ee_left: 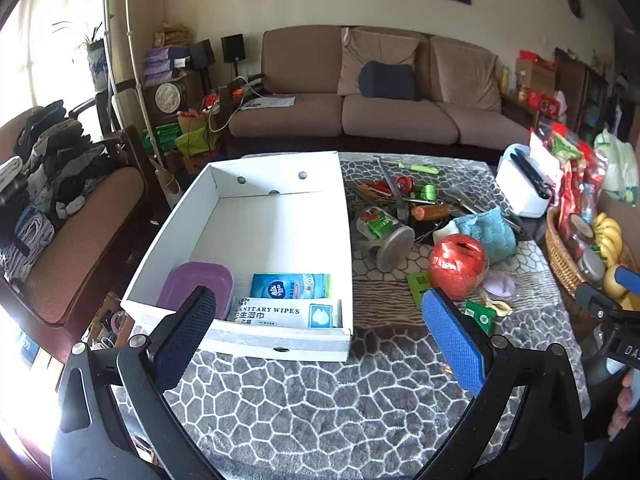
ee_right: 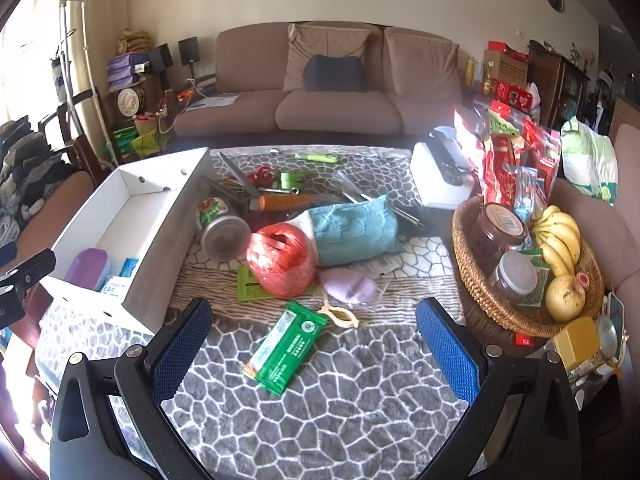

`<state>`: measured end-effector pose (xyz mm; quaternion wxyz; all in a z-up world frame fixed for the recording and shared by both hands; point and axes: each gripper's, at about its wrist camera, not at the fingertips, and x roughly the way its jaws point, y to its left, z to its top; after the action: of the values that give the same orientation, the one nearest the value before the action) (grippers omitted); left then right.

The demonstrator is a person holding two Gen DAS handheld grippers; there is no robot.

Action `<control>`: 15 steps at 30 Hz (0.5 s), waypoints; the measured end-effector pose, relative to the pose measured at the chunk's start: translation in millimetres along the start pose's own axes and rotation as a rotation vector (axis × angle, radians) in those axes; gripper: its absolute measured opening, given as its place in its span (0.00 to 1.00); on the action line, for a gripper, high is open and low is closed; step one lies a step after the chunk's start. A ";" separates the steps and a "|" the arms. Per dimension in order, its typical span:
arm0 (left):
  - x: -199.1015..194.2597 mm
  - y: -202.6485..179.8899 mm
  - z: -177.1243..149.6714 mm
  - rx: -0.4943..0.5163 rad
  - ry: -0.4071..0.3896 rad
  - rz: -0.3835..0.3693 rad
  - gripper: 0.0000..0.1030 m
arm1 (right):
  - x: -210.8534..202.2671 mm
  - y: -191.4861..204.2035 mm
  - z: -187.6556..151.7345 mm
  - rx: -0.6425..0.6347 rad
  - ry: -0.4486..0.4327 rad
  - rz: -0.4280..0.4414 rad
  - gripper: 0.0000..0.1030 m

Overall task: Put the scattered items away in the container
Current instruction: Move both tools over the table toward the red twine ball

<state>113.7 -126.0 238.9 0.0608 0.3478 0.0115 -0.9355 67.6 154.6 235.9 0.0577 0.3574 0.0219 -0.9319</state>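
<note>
Both claws are hanging wide open over the near edge of the tabletop [ee_right: 320,420], each tilting down toward it and gripping nothing. The left claw [ee_left: 320,328] is hovering in front of the white box [ee_left: 280,346], which is sitting at the left edge of the tabletop with its near wall just beyond the fingertips. Inside the box, against that near wall, a purple lidded tub [ee_left: 196,284] is lying in the left corner, with a white pack of sanitary wipes [ee_left: 286,314] beside it and a blue wipes pack [ee_left: 292,285] just behind that. The right claw [ee_right: 314,334] is hovering over a green sachet [ee_right: 286,348], which is lying flat on the tabletop between the two fingers without touching either. Just beyond the sachet a small cream clip [ee_right: 340,314] is resting, and behind it a lilac pouch [ee_right: 348,286] and a red ball of string [ee_right: 280,260]. A teal cloth [ee_right: 352,230] is lying behind the string, and a jar [ee_right: 220,228] is lying on its side near the box's right wall. More clutter, including an orange-handled tool [ee_right: 284,201], is spreading toward the far edge. At the right edge a wicker basket [ee_right: 480,300] is holding bananas [ee_right: 560,236] and jars.
</note>
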 end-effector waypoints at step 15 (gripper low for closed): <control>-34.8 103.9 3.6 -0.050 -0.030 0.082 1.00 | -22.9 97.5 9.7 -0.008 -0.016 0.092 1.00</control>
<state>150.2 -225.7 266.5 0.1080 0.3323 0.0197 -0.9368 90.1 59.2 258.5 0.1022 0.3505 0.0085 -0.9309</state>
